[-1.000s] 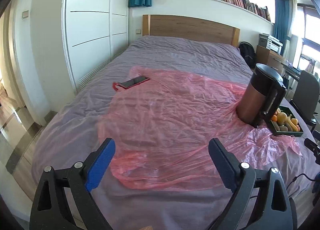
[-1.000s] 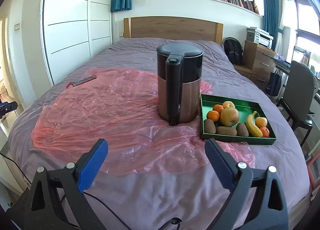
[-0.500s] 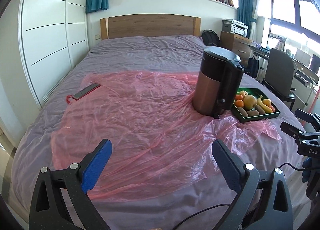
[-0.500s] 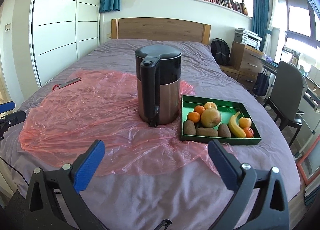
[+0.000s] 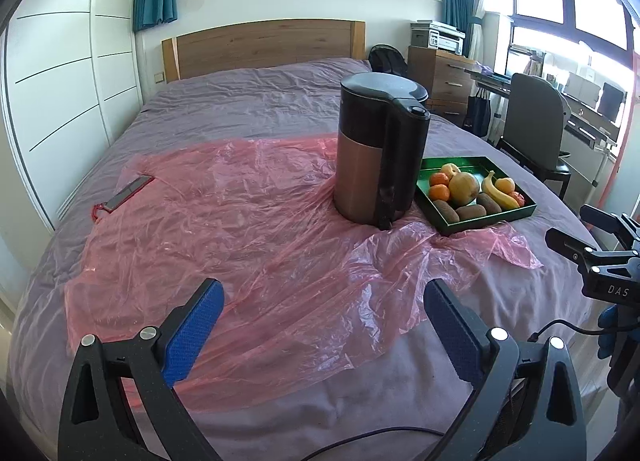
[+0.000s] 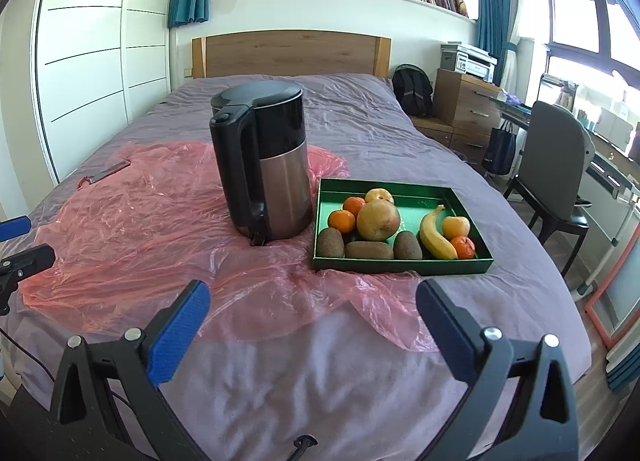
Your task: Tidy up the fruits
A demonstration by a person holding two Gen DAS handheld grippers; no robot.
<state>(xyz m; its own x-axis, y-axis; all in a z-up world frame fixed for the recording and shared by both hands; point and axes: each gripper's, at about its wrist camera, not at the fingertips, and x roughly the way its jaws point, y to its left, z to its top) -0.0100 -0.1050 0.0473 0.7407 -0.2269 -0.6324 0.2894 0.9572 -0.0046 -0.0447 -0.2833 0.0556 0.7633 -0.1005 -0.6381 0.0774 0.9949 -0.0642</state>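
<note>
A green tray (image 6: 452, 195) sits on the bed, right of a black and copper kettle (image 6: 266, 165). It holds a large yellow-red fruit (image 6: 378, 219), a banana (image 6: 436, 235), three kiwis (image 6: 368, 249), and several oranges (image 6: 342, 221). The tray also shows in the left wrist view (image 5: 496, 217). My right gripper (image 6: 312, 319) is open and empty, above the bed's near edge, short of the tray. My left gripper (image 5: 322, 319) is open and empty, over the pink plastic sheet (image 5: 224, 221), far left of the tray.
The kettle (image 5: 378, 153) stands on the pink sheet on the purple bed (image 6: 360, 113). A phone (image 5: 128, 192) lies at the sheet's left edge. A chair (image 6: 556, 169), desk and drawers stand right of the bed. A wardrobe is on the left.
Both views have swung to the right. The left wrist view now brings the kettle and tray closer to centre. The right gripper has moved nearer the tray. Both stay open.
</note>
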